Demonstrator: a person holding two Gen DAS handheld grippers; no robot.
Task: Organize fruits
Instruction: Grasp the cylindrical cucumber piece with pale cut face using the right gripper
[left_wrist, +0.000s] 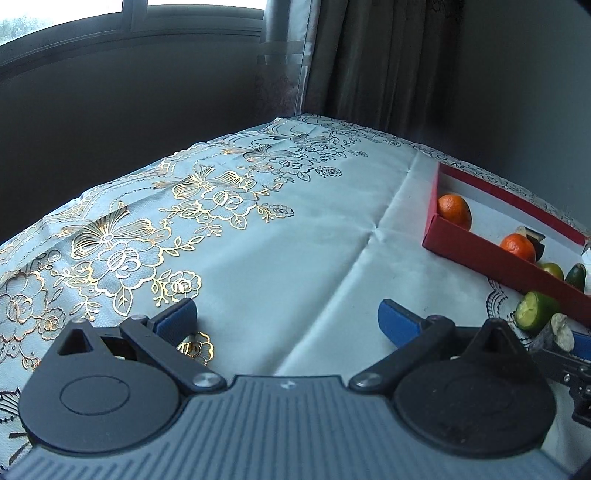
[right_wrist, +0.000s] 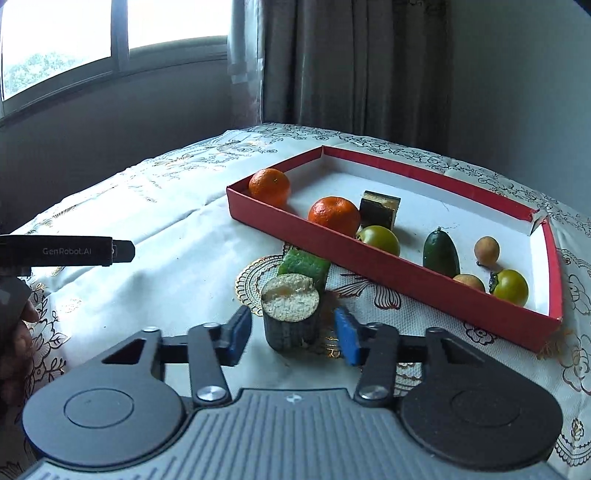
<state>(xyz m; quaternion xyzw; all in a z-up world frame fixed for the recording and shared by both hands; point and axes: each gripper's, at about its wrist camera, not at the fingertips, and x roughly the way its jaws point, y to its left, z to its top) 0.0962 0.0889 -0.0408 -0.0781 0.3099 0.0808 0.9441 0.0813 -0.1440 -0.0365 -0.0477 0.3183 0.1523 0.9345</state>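
Most fruit already lies inside the red box (right_wrist: 388, 273). 2 pieces remain on the surface (right_wrist: 147, 295) beside its near wall: the dark sugarcane stub (right_wrist: 291, 317), flanked untouched by the released right tool (right_wrist: 293, 334), and a green piece (right_wrist: 304, 267). The left tool (left_wrist: 286, 314) gapes empty.

Table w/ cloth (right_wrist: 177, 258): red box (right_wrist: 369, 258), 2 cut chunks (right_wrist: 291, 314).

The only readable text is "GenRobot.AI", printed in pale letters along the side of the black bar of the left tongs (right_wrist: 66, 252), which reaches in from the left edge of the right wrist view. Nothing else carries legible writing.
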